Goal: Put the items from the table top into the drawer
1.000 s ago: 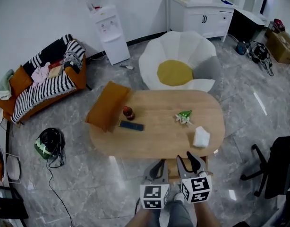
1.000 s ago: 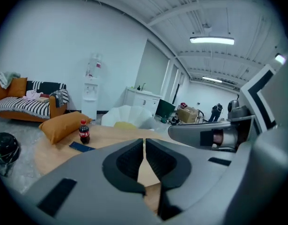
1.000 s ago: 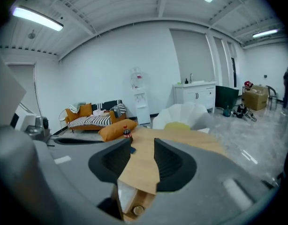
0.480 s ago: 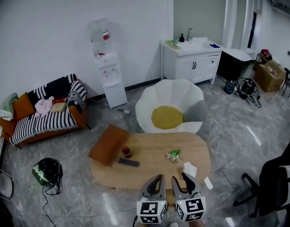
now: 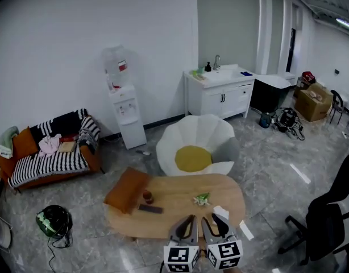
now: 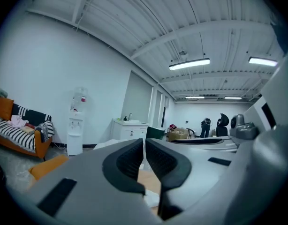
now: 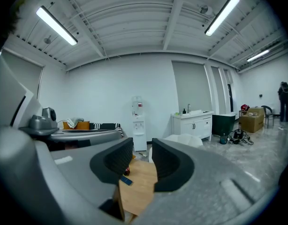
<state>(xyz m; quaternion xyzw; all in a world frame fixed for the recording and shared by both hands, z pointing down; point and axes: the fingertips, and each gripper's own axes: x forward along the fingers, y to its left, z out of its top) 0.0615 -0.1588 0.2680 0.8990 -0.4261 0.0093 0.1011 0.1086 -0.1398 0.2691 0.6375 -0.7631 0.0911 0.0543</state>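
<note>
Far left against the wall sits a striped sofa (image 5: 49,155), with a water dispenser (image 5: 122,98) to its right and a white sink cabinet (image 5: 220,95) farther right. A flower-shaped seat (image 5: 194,149) lies mid-floor. Near left there's a green helmet (image 5: 54,220), near right a black office chair (image 5: 328,215).

head cam: I'm up high looking forward and down, table (image 5: 174,201) far off at 6 o'clock | both gripper cams: lower, near level, facing 12 | all three share water dispenser (image 5: 122,107), sink cabinet (image 5: 220,98)
</note>
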